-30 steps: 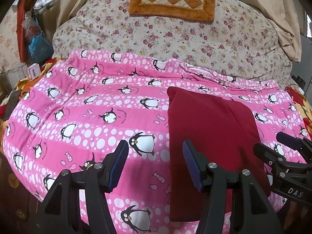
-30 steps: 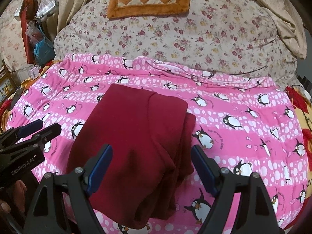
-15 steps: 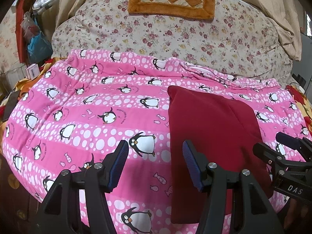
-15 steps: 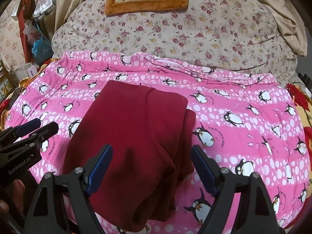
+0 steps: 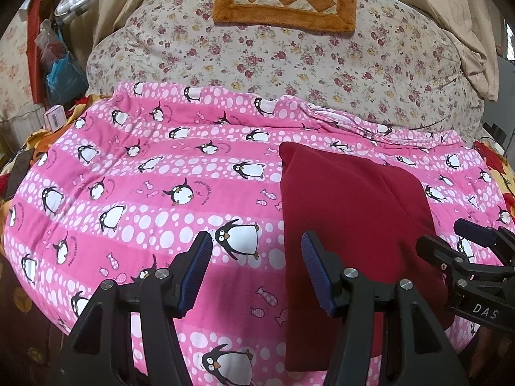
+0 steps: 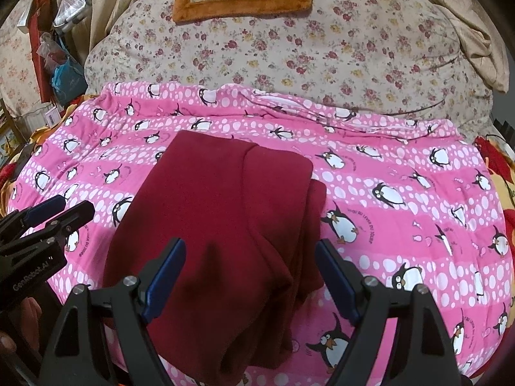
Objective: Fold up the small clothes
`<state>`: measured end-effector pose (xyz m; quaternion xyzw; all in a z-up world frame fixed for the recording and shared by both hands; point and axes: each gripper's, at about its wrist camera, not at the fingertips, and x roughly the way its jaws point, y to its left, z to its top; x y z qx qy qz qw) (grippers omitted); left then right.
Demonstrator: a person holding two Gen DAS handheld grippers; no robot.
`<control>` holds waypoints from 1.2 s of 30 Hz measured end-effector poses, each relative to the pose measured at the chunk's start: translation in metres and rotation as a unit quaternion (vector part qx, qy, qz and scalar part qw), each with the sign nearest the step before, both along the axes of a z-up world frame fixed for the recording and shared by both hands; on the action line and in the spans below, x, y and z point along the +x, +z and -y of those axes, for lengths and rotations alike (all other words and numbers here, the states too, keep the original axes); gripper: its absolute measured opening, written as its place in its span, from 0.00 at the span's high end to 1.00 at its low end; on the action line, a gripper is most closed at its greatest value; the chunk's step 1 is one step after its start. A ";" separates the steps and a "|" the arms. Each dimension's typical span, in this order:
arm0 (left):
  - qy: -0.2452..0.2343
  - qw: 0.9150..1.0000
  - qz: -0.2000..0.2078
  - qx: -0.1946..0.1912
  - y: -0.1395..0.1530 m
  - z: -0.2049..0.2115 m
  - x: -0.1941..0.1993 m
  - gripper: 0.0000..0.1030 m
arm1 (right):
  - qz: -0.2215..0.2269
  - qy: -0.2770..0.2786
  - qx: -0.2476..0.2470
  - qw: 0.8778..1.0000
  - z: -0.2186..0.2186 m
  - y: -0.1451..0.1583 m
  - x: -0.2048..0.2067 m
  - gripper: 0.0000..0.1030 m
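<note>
Nearest, two grippers, both poised over the near end of the red garment (image 6: pixel 225 225). Right gripper (image 6: pixel 249 276) spread wide, nothing pinched, straddling the garment's near part from above, probably lined up to take hold of that edge. Left gripper (image 5: pixel 256 270) spread as well, though narrower, empty, hanging just off the garment's left edge above the bare blanket; likely waiting to share the next fold or to smooth the side.

One red garment only, lying flat as a long folded strip on the pink penguin blanket (image 5: pixel 128 193), a lengthwise fold line visible and extra layers peeking out along the right side. Seemingly halfway: folded along its length, not yet across. Laid on the blanket presumably for a broad, soft working surface.

Beyond the garment's far end, one floral quilt (image 6: pixel 322 48), heaped up behind the blanket. On top of that, farthest of all from the garment, one orange checkered cushion (image 5: pixel 286 0).
</note>
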<state>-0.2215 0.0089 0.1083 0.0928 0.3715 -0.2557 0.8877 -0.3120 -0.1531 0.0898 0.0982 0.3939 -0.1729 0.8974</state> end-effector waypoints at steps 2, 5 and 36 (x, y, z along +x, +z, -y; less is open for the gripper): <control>0.001 1.000 0.001 0.001 0.000 0.000 0.000 0.64 | 0.000 0.001 0.000 1.000 0.000 0.000 0.000 0.17; 0.000 1.000 0.000 0.001 -0.001 0.000 0.000 0.64 | 0.000 0.001 0.000 1.000 0.000 0.000 0.000 0.17; 0.001 1.000 -0.004 0.005 -0.007 0.005 -0.004 0.64 | -0.002 -0.007 0.007 1.000 0.003 -0.005 0.001 0.17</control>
